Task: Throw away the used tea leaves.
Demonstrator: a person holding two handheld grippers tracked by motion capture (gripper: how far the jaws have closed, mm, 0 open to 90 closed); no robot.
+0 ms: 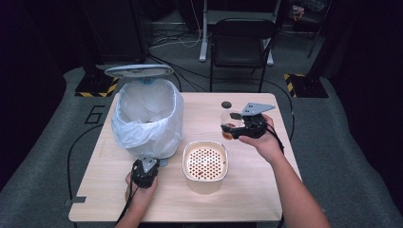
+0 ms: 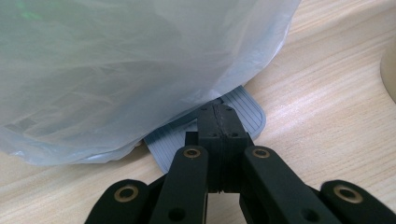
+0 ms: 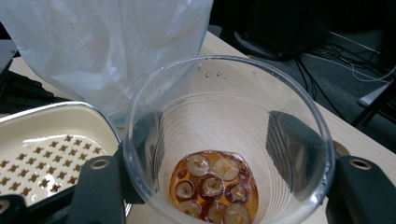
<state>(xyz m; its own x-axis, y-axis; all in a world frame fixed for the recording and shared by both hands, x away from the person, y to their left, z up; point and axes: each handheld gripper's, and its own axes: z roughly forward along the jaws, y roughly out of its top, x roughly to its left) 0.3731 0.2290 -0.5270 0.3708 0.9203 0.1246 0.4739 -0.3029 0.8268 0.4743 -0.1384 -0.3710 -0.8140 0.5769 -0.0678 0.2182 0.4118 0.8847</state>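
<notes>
A clear plastic cup (image 1: 227, 118) with brown liquid and several round slices at its bottom is off the table at the right, and my right gripper (image 1: 232, 125) is shut on it. In the right gripper view the cup (image 3: 224, 107) stands upright between the two black jaws of my right gripper (image 3: 229, 186). A bin (image 1: 147, 118) lined with a white bag stands at the left, its lid (image 1: 139, 71) raised. My left gripper (image 1: 144, 172) is shut, and in the left gripper view its tips (image 2: 218, 119) rest on the bin's grey ribbed pedal (image 2: 245, 109).
A cream bowl with a perforated strainer insert (image 1: 205, 161) sits at the table's middle front, between the two hands. A small dark disc (image 1: 226, 104) lies near the far edge. A black chair (image 1: 240, 42) stands beyond the table.
</notes>
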